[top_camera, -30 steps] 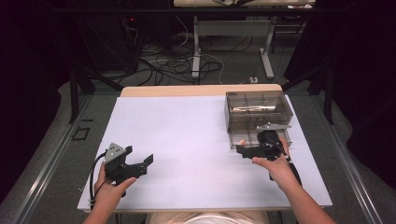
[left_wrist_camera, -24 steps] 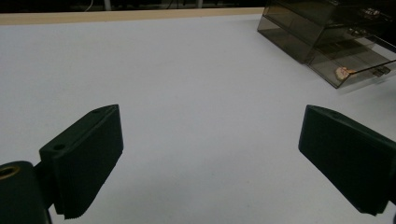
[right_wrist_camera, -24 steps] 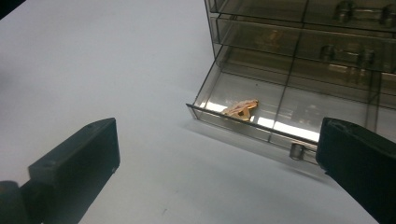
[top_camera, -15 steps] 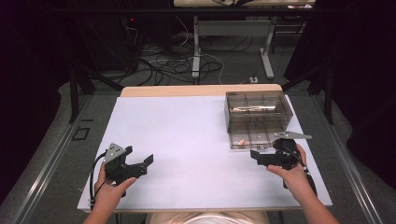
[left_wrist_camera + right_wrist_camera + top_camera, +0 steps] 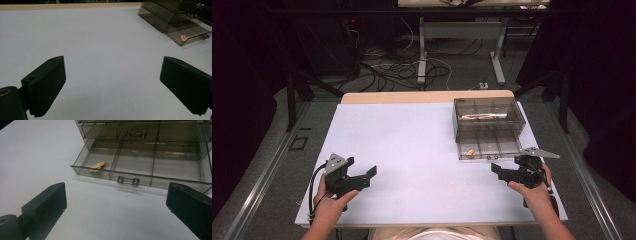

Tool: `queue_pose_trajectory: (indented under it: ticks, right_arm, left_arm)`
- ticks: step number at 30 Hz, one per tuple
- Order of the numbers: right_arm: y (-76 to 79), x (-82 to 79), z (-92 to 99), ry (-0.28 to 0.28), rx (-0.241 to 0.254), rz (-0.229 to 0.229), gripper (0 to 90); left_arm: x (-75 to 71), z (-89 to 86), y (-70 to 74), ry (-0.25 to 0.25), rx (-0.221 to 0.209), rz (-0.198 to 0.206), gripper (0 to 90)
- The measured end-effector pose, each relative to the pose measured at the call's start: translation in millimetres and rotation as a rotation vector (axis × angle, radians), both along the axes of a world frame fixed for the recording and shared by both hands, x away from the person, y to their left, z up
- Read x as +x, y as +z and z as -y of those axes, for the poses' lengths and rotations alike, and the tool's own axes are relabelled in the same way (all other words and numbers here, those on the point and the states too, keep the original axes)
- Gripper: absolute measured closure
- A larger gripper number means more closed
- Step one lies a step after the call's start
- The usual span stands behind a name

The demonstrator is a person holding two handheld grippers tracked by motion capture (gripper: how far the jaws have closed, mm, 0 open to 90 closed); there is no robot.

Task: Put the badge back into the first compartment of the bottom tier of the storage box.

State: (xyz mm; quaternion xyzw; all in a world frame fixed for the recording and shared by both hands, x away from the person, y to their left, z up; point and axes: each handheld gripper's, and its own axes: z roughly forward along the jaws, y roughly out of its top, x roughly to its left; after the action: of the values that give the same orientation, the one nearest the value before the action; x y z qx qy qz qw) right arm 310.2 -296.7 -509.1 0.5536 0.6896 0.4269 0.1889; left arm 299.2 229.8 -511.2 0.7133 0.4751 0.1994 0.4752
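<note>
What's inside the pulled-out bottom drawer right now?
The open drawer has three compartments. The left one holds a small orange piece; the middle and right ones look bare. The drawer's rear, under the cabinet, is dim through tinted plastic, so it cannot be checked.

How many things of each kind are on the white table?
Black grippers: 2, the left gripper and the right gripper
See-through drawer boxes: 1, the drawer box with its bottom drawer pulled out
Small orange pieces: 1, the orange piece in the drawer's left compartment
Total: 4
</note>
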Motion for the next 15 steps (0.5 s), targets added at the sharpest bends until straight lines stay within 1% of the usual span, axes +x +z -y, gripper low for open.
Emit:
queue_pose_trajectory:
  ticks: [3,6,7,9,13,15]
  right_arm:
    - [-4.0,0.7,2.4,-0.015,-0.004,0.006,5.1]
    - [-7.2,2.1,3.6,-0.024,-0.011,-0.003,5.6]
    - [-7.7,2.3,3.3,-0.025,-0.005,-0.008,5.6]
    - [-9.4,3.1,4.6,-0.024,-0.02,-0.003,5.6]
    - [-11.6,2.7,5.9,-0.019,-0.011,-0.014,5.7]
    - [-12.3,2.5,5.9,-0.026,-0.007,-0.021,5.7]
  left_arm:
    - [0.3,0.0,-0.2,0.0,0.001,-0.002,6.4]
    - [0.7,-0.3,-0.6,0.0,0.001,-0.006,6.4]
    - [0.9,-0.3,-0.8,0.001,0.0,-0.008,6.4]
    - [1.5,-0.3,-1.2,0.003,-0.001,-0.008,6.4]
    - [2.4,0.0,-1.5,0.005,-0.004,-0.009,6.4]
    - [2.6,-0.1,-1.4,0.005,-0.004,-0.01,6.4]
